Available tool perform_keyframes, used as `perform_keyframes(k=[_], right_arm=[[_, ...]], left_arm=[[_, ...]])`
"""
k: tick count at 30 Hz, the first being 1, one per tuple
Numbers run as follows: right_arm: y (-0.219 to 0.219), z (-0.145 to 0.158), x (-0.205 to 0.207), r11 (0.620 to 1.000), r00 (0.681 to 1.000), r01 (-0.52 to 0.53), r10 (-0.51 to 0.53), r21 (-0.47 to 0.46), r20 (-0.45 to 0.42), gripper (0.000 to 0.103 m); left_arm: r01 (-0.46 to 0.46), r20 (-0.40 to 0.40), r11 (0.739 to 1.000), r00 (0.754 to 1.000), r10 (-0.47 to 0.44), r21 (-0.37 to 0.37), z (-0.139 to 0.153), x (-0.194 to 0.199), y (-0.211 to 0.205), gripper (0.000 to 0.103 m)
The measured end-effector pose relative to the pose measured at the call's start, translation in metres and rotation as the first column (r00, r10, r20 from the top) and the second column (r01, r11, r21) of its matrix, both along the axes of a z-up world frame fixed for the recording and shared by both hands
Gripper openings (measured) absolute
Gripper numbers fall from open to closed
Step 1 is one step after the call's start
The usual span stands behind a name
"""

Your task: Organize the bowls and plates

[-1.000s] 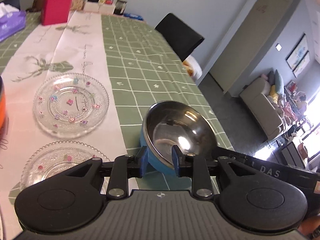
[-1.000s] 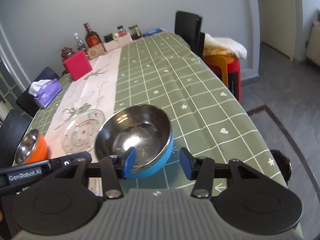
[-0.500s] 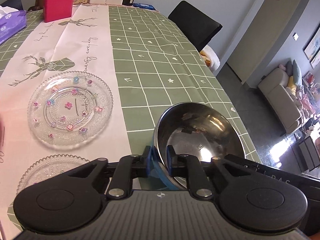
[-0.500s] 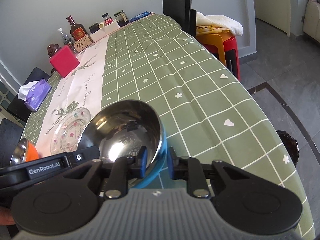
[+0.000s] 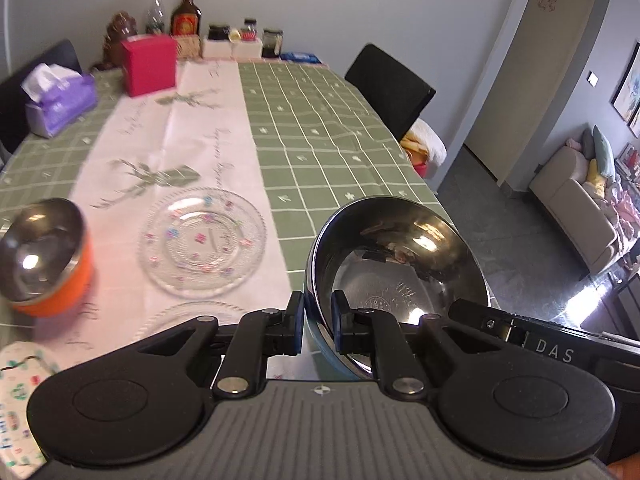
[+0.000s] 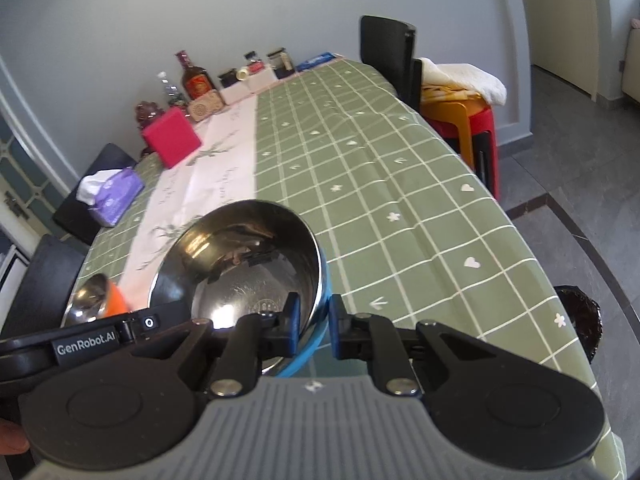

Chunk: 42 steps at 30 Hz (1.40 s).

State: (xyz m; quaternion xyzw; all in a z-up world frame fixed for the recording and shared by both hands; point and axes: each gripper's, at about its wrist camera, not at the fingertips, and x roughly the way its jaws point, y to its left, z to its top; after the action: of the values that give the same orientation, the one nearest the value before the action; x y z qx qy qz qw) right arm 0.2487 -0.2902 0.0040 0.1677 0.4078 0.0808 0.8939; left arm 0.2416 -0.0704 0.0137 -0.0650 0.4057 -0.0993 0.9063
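Observation:
A blue bowl with a steel inside (image 5: 400,264) is held off the table, tilted. My left gripper (image 5: 318,322) is shut on its left rim. My right gripper (image 6: 313,326) is shut on the right rim of the same bowl (image 6: 248,264). An orange bowl with a steel inside (image 5: 44,256) stands on the white runner at the left; it also shows in the right wrist view (image 6: 96,300). A clear glass plate with small flowers (image 5: 202,240) lies on the runner, and a second glass plate (image 5: 192,312) lies nearer, partly hidden by my left gripper.
The table has a green checked cloth (image 5: 320,152) with a white runner (image 5: 168,148). At the far end stand a red box (image 5: 149,65), a purple tissue pack (image 5: 60,104), bottles and jars. A black chair (image 5: 390,90) and stacked stools (image 6: 464,120) stand at the right side.
Both grippers closed on the blue bowl's rim and lifted it off the table. The view swung left, so the orange bowl came into the left wrist view.

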Motion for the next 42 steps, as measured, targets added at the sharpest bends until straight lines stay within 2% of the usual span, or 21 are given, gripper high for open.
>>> perform_keyframes(k=[3, 6, 9, 12, 21, 25, 30, 38, 42], right_arm=[[0.016, 0.01, -0.022, 0.999, 0.999, -0.049, 0.048, 0.017, 0.014, 0.012], [0.033, 0.015, -0.048, 0.994, 0.994, -0.105, 0.104, 0.031, 0.026, 0.012], [0.051, 0.012, -0.072, 0.987, 0.988, -0.157, 0.156, 0.047, 0.024, 0.012], [0.071, 0.004, -0.094, 0.976, 0.977, -0.212, 0.213, 0.056, 0.001, 0.012], [0.123, -0.021, -0.13, 0.927, 0.921, -0.373, 0.375, 0.044, -0.102, 0.012], [0.139, -0.029, -0.132, 0.906, 0.892, -0.421, 0.423, 0.049, -0.158, 0.012], [0.153, -0.036, -0.131, 0.894, 0.872, -0.445, 0.444, 0.042, -0.206, 0.013], [0.166, -0.041, -0.129, 0.892, 0.866, -0.452, 0.446, 0.026, -0.226, 0.013], [0.17, -0.044, -0.123, 0.895, 0.871, -0.446, 0.437, 0.014, -0.224, 0.013]], left_arm=[[-0.033, 0.023, 0.999, 0.999, 0.033, 0.012, 0.013, -0.03, 0.016, 0.015], [-0.078, 0.02, 0.997, 0.997, 0.079, -0.014, 0.017, -0.057, 0.039, 0.015], [-0.129, 0.012, 0.991, 0.992, 0.129, -0.039, 0.014, -0.087, 0.063, 0.015], [-0.173, 0.001, 0.985, 0.985, 0.173, -0.025, 0.008, -0.115, 0.082, 0.015], [-0.251, -0.162, 0.967, 0.957, 0.241, -0.042, -0.02, -0.167, 0.14, 0.015], [-0.257, -0.237, 0.966, 0.941, 0.243, -0.028, -0.029, -0.172, 0.155, 0.015], [-0.257, -0.297, 0.966, 0.924, 0.24, -0.02, -0.041, -0.174, 0.167, 0.015], [-0.234, -0.326, 0.972, 0.919, 0.221, -0.003, -0.053, -0.165, 0.176, 0.015], [-0.241, -0.324, 0.97, 0.92, 0.22, -0.025, -0.058, -0.157, 0.184, 0.014]])
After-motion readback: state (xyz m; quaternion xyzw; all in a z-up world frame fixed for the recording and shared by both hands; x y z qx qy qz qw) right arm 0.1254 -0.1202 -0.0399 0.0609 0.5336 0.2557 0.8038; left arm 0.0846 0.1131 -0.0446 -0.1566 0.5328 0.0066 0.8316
